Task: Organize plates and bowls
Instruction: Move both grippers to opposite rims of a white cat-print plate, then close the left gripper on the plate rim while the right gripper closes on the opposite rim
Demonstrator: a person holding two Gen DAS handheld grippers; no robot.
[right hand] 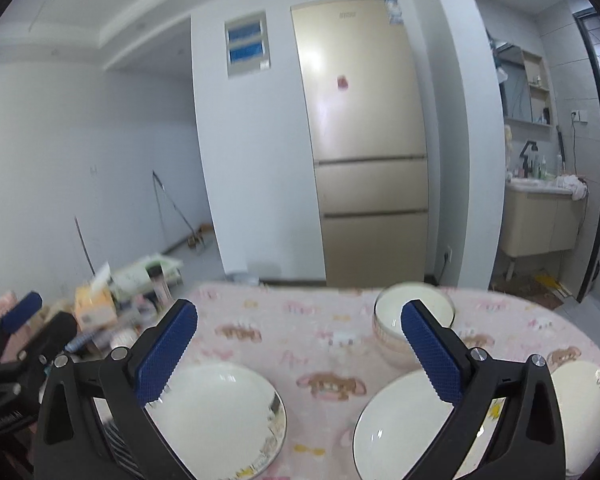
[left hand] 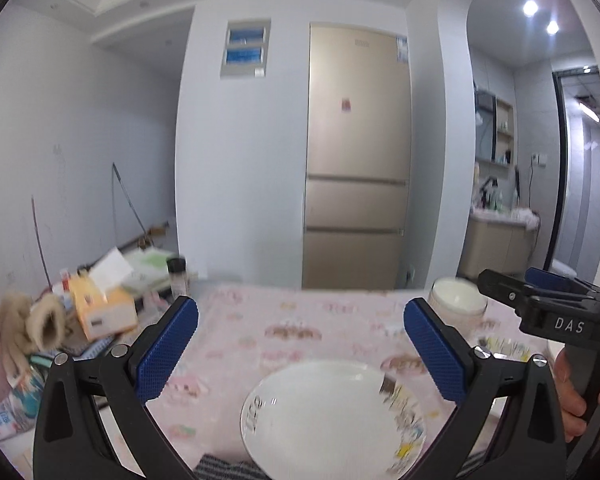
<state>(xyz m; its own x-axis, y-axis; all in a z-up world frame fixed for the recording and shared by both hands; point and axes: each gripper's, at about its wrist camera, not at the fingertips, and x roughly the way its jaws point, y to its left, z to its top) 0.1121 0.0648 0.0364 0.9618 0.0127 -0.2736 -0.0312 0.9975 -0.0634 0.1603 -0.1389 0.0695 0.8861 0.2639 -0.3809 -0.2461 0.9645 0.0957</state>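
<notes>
My left gripper [left hand: 300, 308] is open above a white plate [left hand: 320, 416] that lies on a plate with a patterned rim [left hand: 408, 424], both on the pink tablecloth [left hand: 260, 312]. A white bowl [left hand: 456, 296] stands far right, close to my right gripper [left hand: 506, 274], which a hand [left hand: 572, 392] holds. In the right wrist view my right gripper [right hand: 300, 310] is wide open with nothing between its pads. Below it lie a white plate [right hand: 216, 416] at left, another plate [right hand: 400, 428] at right and a lettered plate [right hand: 584, 412] far right. Stacked bowls [right hand: 396, 320] sit behind its right finger. My left gripper [right hand: 54, 310] shows at the left edge.
Clutter fills the table's left end: an orange tissue box [left hand: 100, 304], a jar [left hand: 178, 276], a plush item [left hand: 32, 328] and papers. A gold fridge [left hand: 356, 160] stands beyond the table. A striped cloth [left hand: 228, 468] lies at the near edge.
</notes>
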